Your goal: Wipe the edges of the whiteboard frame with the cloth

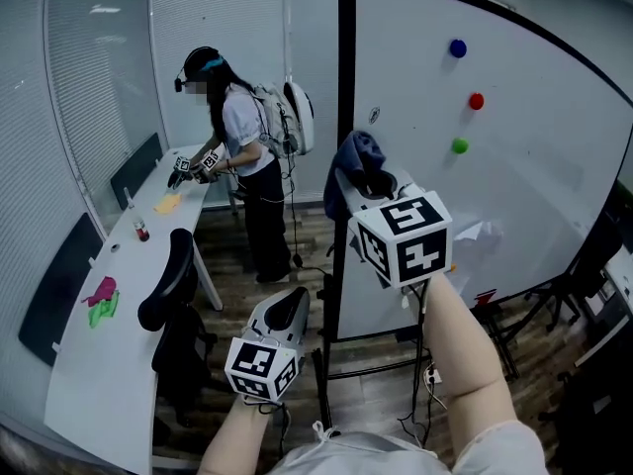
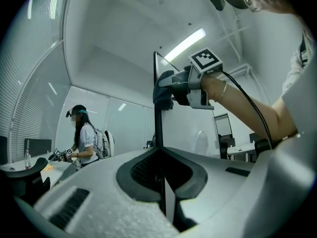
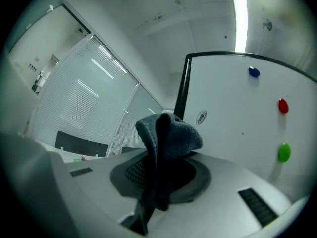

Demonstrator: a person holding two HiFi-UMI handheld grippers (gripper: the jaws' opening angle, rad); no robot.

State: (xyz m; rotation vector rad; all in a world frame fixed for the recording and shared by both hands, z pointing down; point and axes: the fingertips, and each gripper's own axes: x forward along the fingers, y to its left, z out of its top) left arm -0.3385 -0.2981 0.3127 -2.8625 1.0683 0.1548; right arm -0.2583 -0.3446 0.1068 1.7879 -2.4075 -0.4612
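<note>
1 cloth (image 3: 171, 135) in R tool (image 3: 159, 175); 3 magnets (image 3: 283, 105) on whiteboard (image 3: 233, 118)

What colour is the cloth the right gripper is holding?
Dark blue-grey. The cloth shows best in the right gripper view.

Whiteboard (image 1: 495, 196): fills the right half of the head view.
Frame edge (image 1: 346, 87): runs down the middle of the frame.
Cloth (image 1: 356, 166): upper centre, between the jaws of the right gripper (image 1: 374, 188), at the frame edge.
Left gripper (image 1: 290, 307): lower centre, below the cloth, left of the frame edge.
Magnets (image 1: 476, 101): stacked on the board, upper right.
Desk (image 1: 109, 374): along the left side.
Chair (image 1: 170, 283): just right of the desk.
Person (image 1: 242, 156): upper left, at the desk's far end.
</note>
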